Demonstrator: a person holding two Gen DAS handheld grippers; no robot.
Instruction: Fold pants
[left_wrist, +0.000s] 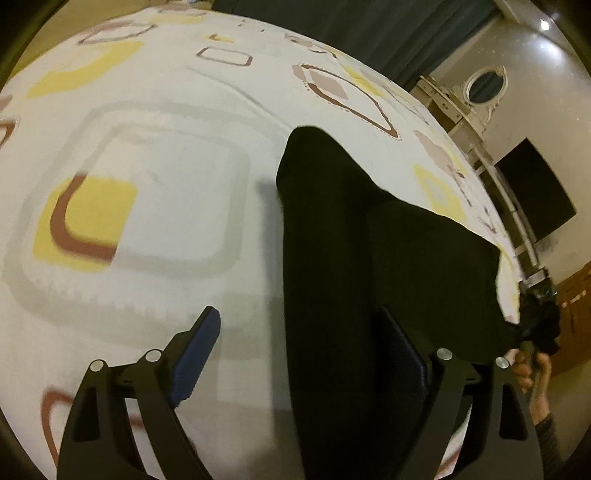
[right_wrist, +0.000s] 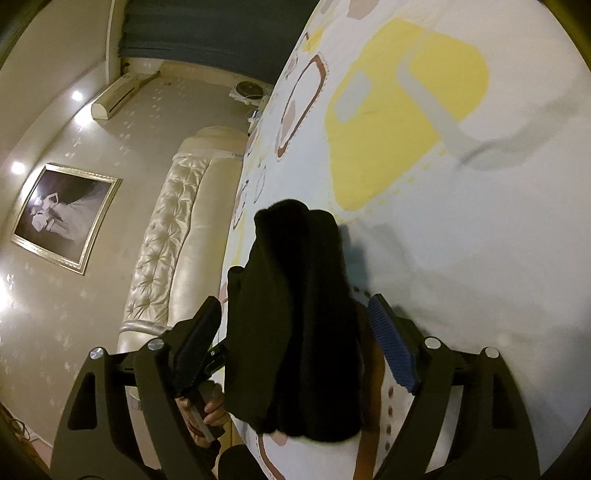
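You have both the left gripper (left_wrist: 299, 354) and the right gripper (right_wrist: 295, 343) spread wide and empty over the black pants (left_wrist: 351, 240) (lower right of the left view), so next judge whether another fold is needed.

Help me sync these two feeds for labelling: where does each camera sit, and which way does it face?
Left wrist: on the left gripper, looking down along its open fingers at the black pants on the patterned bedsheet; a hand shows at right.
Right wrist: on the right gripper, facing along the bed toward the tufted headboard and framed picture; open fingers flank the pants; a hand shows below.
Shared: the pants, the bedsheet.
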